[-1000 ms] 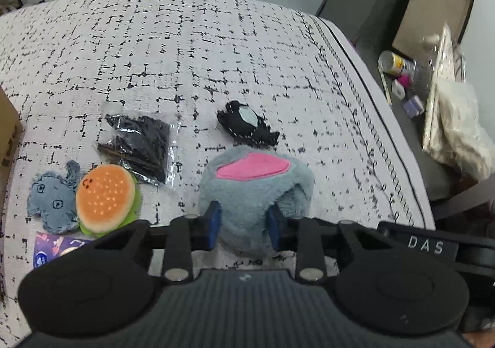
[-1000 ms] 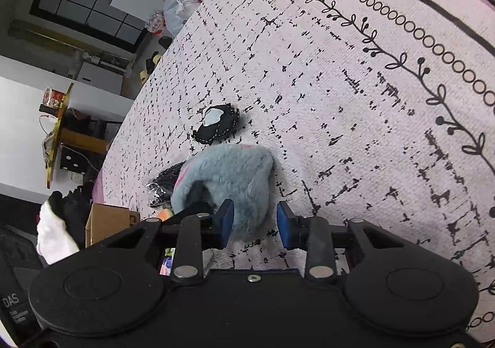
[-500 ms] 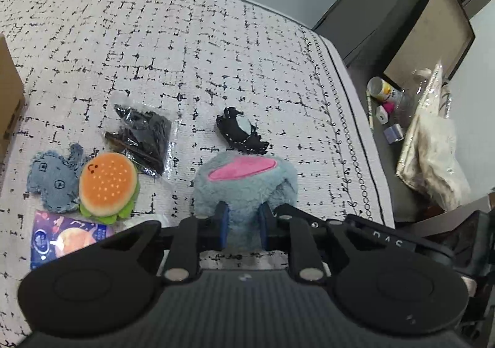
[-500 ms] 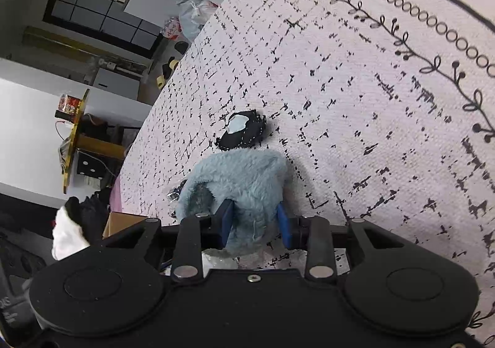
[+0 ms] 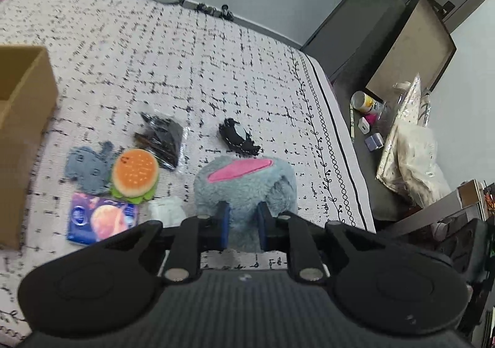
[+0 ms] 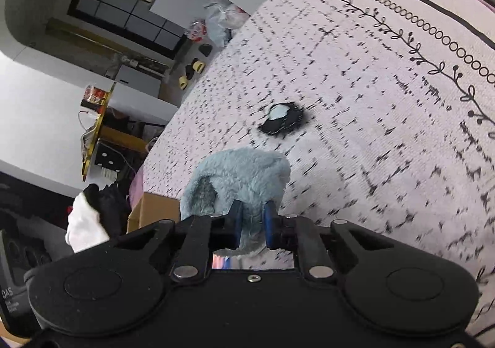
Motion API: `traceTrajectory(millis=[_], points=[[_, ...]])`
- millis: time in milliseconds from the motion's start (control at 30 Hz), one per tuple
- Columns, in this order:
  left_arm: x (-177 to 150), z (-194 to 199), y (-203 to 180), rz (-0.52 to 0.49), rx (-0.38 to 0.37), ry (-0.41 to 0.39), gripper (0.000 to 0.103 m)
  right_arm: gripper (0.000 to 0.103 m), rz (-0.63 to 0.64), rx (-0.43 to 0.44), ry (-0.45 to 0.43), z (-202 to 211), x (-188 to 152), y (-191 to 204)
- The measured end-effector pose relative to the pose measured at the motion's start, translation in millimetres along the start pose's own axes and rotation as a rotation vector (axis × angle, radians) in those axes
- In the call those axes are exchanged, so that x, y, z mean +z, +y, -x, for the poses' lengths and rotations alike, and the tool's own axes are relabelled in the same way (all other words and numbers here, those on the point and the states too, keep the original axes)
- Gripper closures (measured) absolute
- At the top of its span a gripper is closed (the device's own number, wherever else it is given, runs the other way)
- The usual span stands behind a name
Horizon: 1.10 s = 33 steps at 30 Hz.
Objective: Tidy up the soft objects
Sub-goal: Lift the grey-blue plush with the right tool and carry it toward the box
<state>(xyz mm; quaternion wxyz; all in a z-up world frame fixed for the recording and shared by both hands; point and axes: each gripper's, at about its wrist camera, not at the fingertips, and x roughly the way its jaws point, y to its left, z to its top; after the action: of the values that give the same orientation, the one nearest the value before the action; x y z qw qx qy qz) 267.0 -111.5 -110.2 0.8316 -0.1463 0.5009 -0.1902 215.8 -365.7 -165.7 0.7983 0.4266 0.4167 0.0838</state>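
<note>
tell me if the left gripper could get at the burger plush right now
Probably not yet: the left gripper is shut on the grey plush, so it must release first. The burger plush itself lies uncovered.

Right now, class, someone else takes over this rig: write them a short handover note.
Left gripper: shut on the grey plush.
Right gripper: shut on the same plush, from its other side.
On the bed: burger, grey felt toy, black bag, black patch, blue packet, white item.
Box: at the left; inside unseen.
Done: plush gripped.
Left: probably move the plush and the rest into the box.
</note>
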Motion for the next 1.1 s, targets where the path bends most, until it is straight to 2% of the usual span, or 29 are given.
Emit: traceTrajectory(millis=[500,1100], points=[[-7.1,80.5,30.9,0.032,0.009,-0.119,0.086,0.089,0.142,0.020,-0.010,8.8,-32.7,80.0],[-2.7,135.7,84.6,0.054,-0.007,-0.209,0.086,0.089,0.234,0.022,-0.029,-7.8,-65.4,155.9]])
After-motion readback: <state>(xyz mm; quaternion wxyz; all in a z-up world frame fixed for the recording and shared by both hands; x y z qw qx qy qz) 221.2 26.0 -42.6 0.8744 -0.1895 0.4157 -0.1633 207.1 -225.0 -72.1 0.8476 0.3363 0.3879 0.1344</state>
